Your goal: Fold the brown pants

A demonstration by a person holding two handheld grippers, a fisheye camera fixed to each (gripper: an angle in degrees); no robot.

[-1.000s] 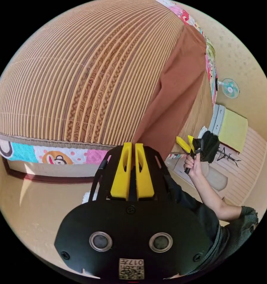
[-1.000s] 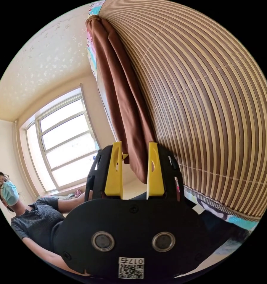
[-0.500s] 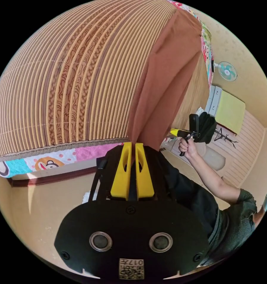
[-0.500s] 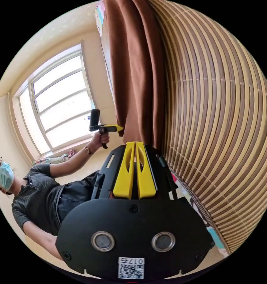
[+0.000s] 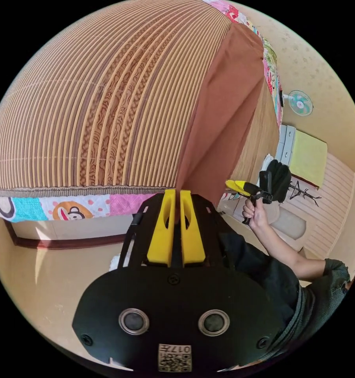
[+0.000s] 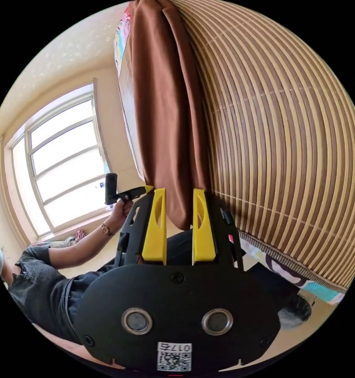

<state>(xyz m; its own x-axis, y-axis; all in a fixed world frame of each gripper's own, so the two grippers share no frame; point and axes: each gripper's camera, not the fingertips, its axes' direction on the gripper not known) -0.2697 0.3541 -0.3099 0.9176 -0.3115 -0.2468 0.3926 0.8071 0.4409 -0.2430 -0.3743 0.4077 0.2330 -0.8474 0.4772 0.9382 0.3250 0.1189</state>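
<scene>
Bamboo mat point(image 5: 87, 110) under brown pants point(image 5: 220, 118); left tongs point(image 5: 176, 197) clamp hem, right tongs point(image 6: 178, 197) parted around hem.

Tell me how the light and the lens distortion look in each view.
Left gripper view: even daylight, the mat slats bowed by the fisheye, the pants sharp, a sunlit patch on the floor. Right gripper view: the window blown out white, the person dimmer against it, the mat's stripes curved.

The brown pants point(image 5: 220, 118) on the bamboo mat point(image 5: 98, 98) are seen closely from both opposite sides.
</scene>
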